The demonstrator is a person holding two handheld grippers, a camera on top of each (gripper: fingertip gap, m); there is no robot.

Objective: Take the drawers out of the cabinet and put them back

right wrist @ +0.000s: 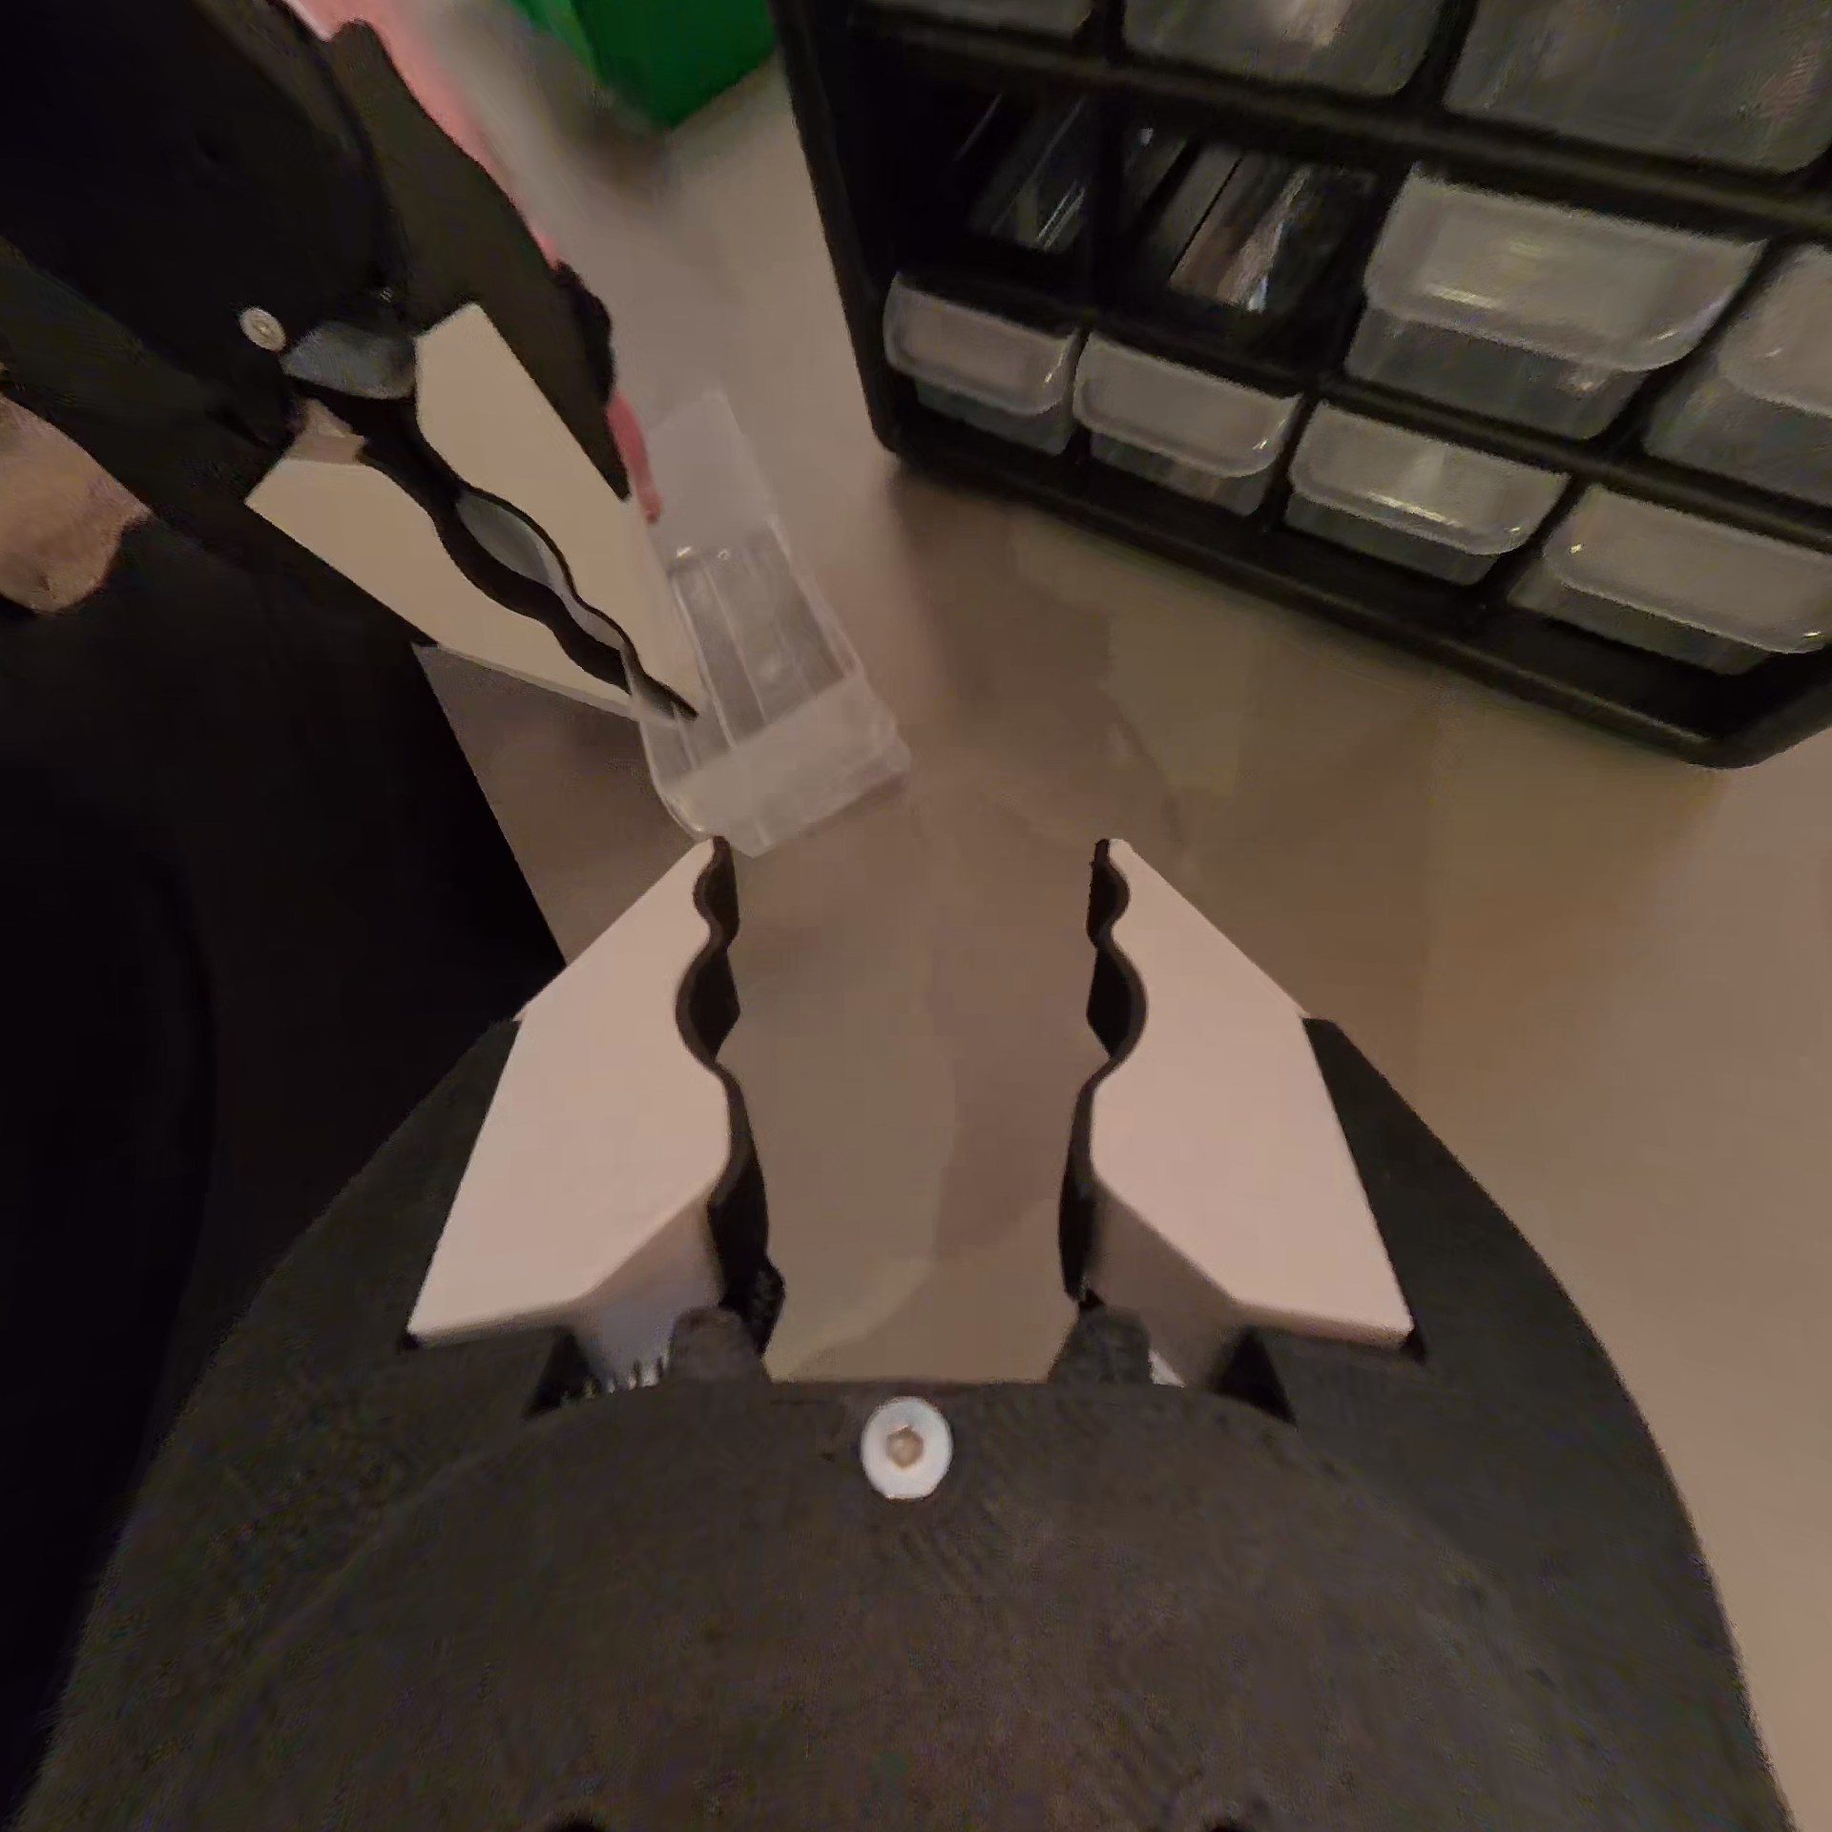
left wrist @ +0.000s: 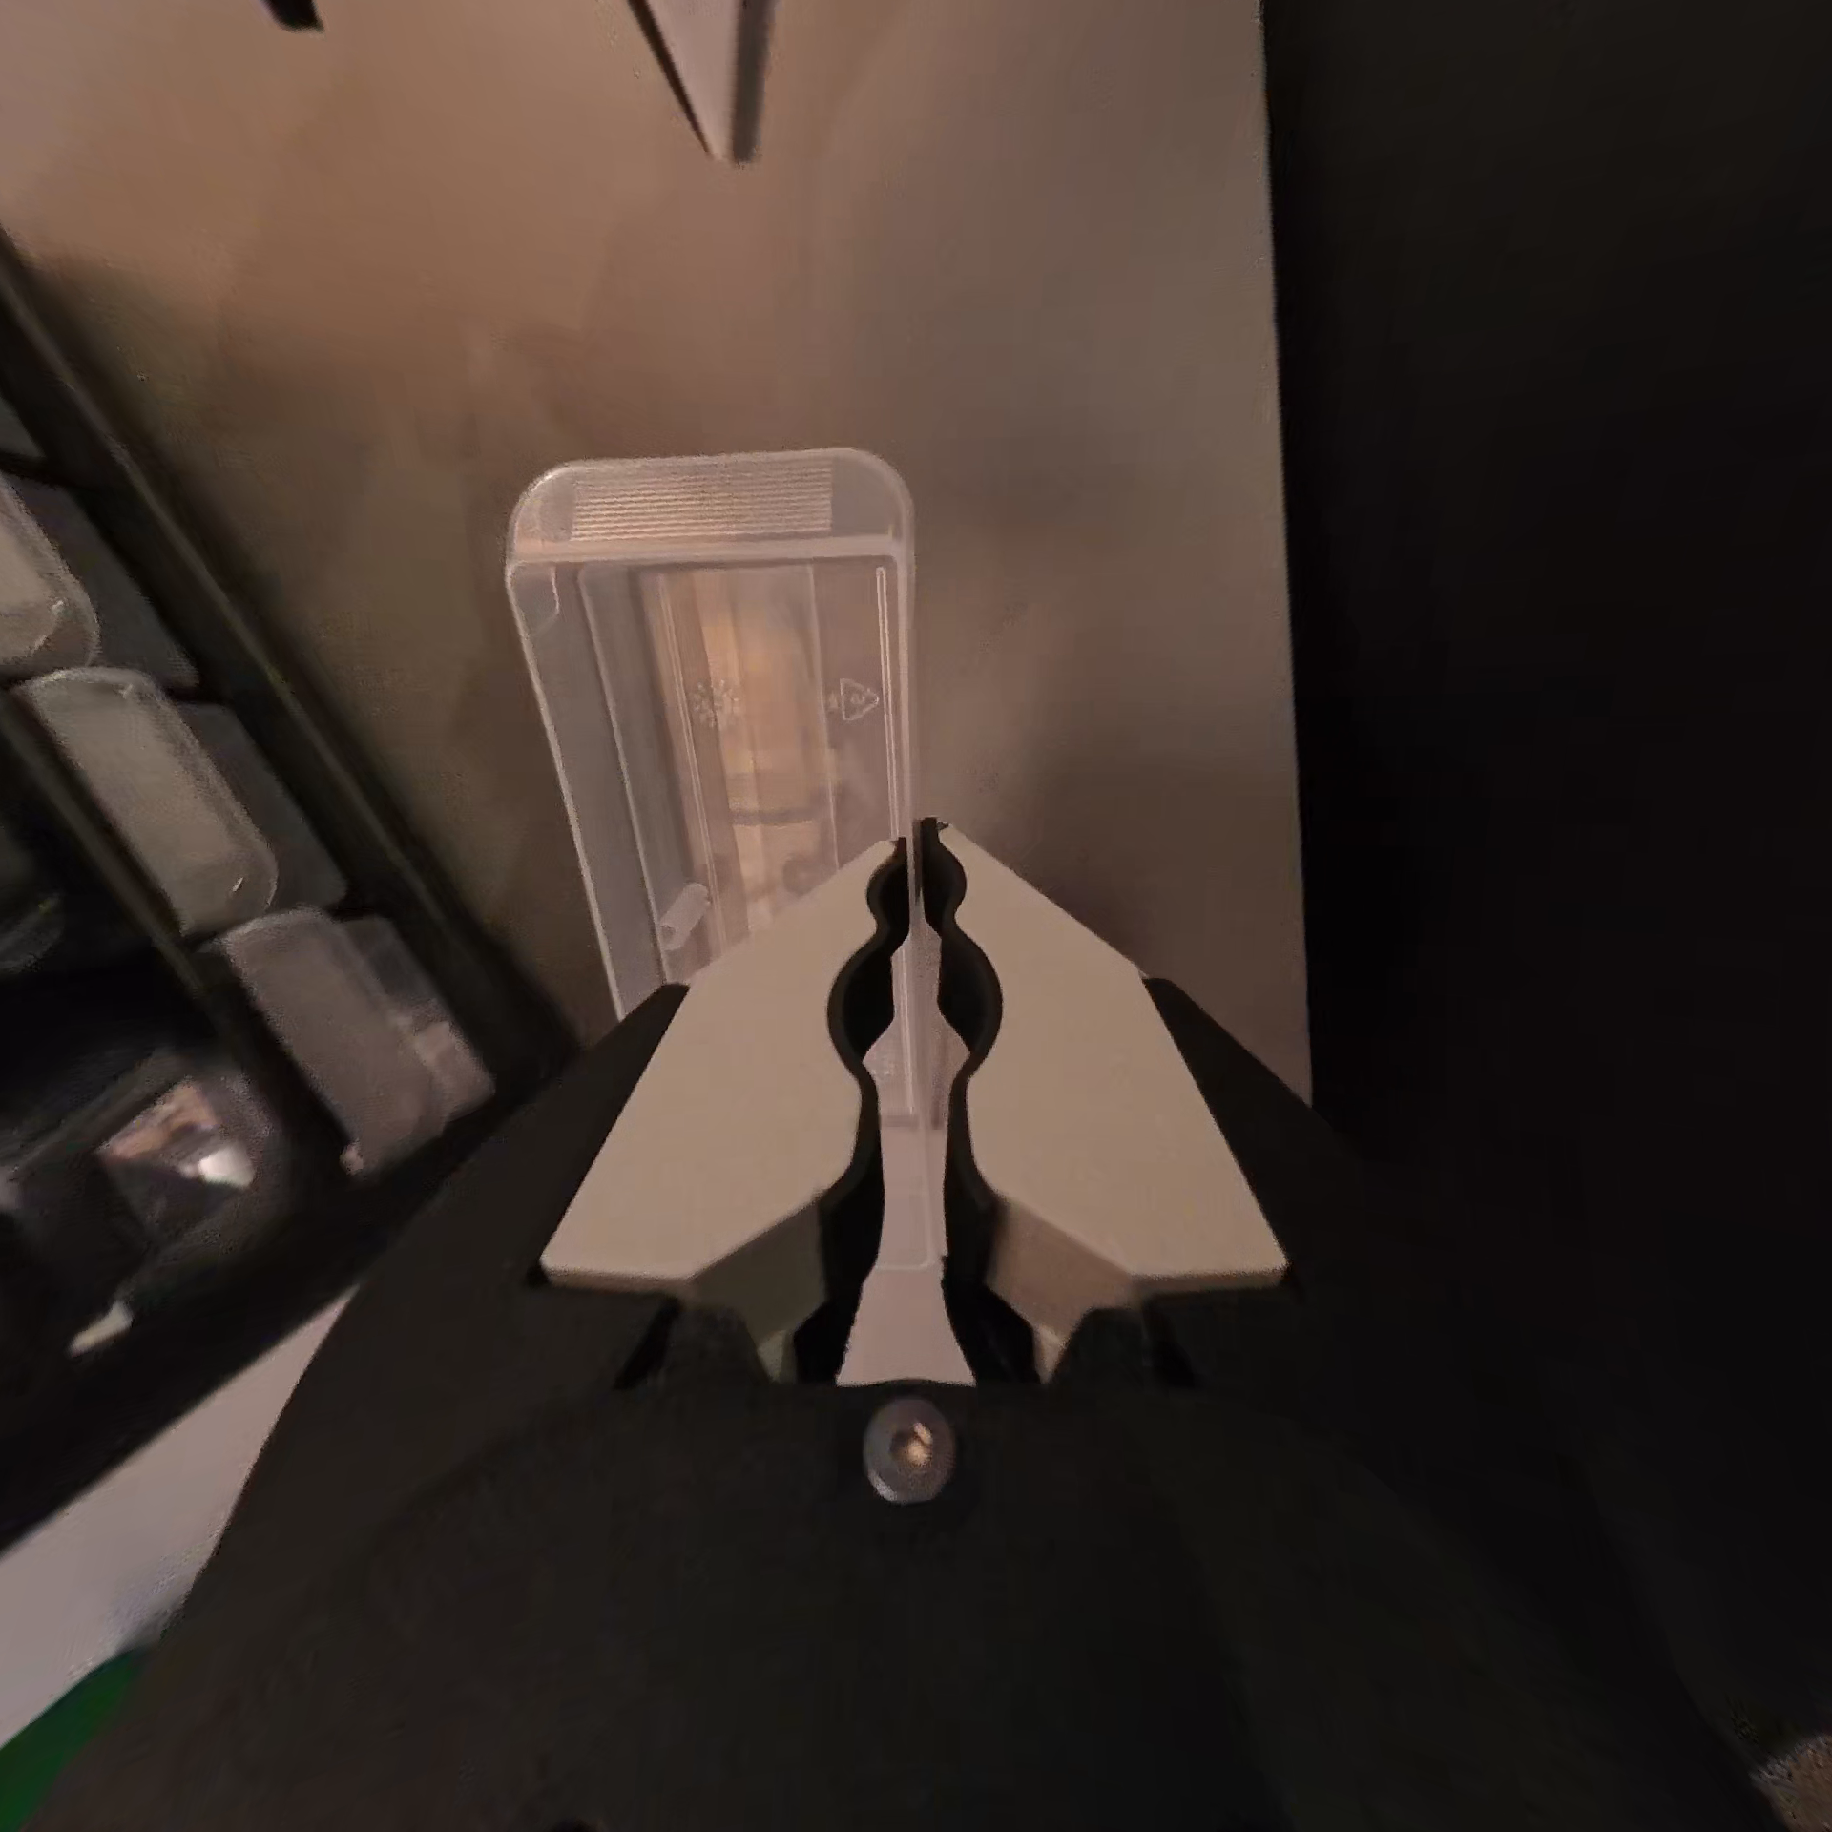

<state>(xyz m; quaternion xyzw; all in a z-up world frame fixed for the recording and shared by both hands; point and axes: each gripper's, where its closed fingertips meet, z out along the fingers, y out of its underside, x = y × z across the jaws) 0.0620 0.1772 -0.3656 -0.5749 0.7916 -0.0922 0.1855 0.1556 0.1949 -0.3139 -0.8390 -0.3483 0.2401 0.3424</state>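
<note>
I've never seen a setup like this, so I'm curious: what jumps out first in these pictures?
The clear plastic drawer stands out first: it is out of the cabinet, over the beige table, with the left gripper pinched shut on its side wall. To its right sits the black cabinet, full of small clear drawers apart from some dark empty slots in its second row. The right gripper is open above the bare table, holding nothing.

One loose drawer (right wrist: pixel 763 634), one cabinet (right wrist: pixel 1388 377), two grippers (right wrist: pixel 912 862).
</note>
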